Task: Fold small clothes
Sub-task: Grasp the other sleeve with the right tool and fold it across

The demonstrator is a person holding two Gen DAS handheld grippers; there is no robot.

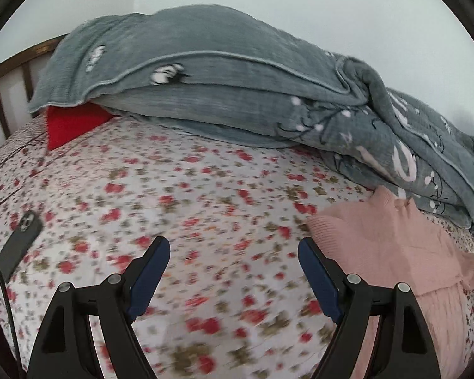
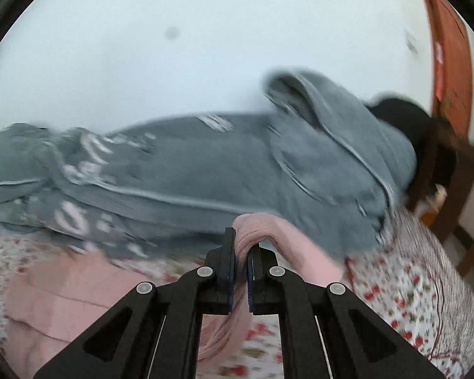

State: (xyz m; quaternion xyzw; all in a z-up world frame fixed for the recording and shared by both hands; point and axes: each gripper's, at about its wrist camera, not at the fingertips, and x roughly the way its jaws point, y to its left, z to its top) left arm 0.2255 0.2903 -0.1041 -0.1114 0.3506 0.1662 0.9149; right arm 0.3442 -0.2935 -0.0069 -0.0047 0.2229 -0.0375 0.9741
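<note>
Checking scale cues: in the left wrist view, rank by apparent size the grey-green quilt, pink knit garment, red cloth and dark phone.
1. Grey-green quilt
2. Pink knit garment, partly cut off
3-4. Red cloth, half hidden, and dark phone look alike.

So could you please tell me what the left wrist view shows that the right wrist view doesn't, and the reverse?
Only the left wrist view: a dark phone, a red cushion and the open left hand-held gripper.
Only the right: the right hand-held gripper shut on the pink garment, plus a wooden chair.
Both: pink garment, grey blanket, floral sheet.
</note>
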